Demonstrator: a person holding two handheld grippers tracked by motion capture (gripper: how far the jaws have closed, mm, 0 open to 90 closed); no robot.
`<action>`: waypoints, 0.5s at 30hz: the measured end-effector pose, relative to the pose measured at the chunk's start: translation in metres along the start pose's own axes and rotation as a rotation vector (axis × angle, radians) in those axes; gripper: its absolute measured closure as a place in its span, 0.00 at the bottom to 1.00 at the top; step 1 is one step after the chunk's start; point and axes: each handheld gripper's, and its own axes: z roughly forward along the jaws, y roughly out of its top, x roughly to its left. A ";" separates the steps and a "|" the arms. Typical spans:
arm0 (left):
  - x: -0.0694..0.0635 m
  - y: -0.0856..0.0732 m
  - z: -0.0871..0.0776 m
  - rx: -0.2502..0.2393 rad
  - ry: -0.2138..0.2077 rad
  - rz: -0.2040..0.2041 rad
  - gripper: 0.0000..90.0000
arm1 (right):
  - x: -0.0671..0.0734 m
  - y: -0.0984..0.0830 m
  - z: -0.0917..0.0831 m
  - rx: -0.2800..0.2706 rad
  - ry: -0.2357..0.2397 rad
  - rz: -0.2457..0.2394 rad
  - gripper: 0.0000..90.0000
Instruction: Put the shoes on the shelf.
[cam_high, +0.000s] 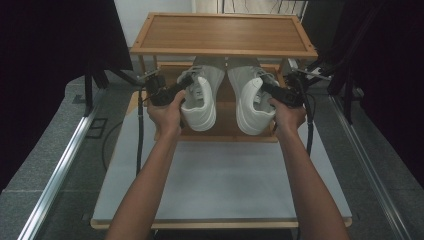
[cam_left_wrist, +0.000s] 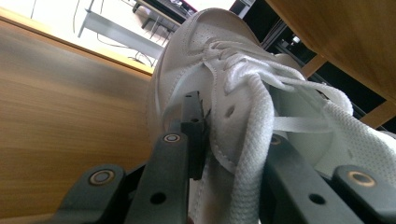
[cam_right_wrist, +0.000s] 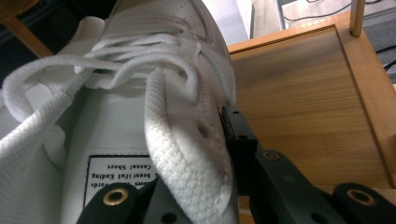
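Observation:
Two white lace-up sneakers lie side by side on the lower shelf (cam_high: 226, 120) of a wooden rack, heels toward me. My left gripper (cam_high: 185, 90) is shut on the outer side wall of the left sneaker (cam_high: 200, 105). In the left gripper view one black jaw presses the outside of the left sneaker (cam_left_wrist: 219, 56) by the eyelets and the other sits inside under the laces. My right gripper (cam_high: 265, 89) is shut the same way on the right sneaker (cam_high: 250, 107). In the right gripper view the right sneaker (cam_right_wrist: 154, 42) has its tongue label showing. Whether either sneaker is lifted off the shelf, I cannot tell.
The rack's top shelf (cam_high: 222, 32) hangs low over the sneakers' toes. The rack stands at the far end of a white table (cam_high: 225, 180). Black cables (cam_high: 140, 135) trail from both grippers down the table's sides. Dark curtains flank the area.

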 end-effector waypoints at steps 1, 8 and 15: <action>0.000 0.000 0.002 -0.002 0.001 -0.002 0.89 | 0.000 0.000 0.002 -0.004 -0.003 0.013 0.93; -0.001 0.004 0.009 -0.037 0.026 -0.014 0.89 | -0.004 -0.002 0.011 -0.017 -0.036 0.050 0.93; 0.000 0.002 0.015 -0.068 0.044 -0.040 0.88 | -0.004 0.001 0.013 -0.047 -0.029 0.108 0.92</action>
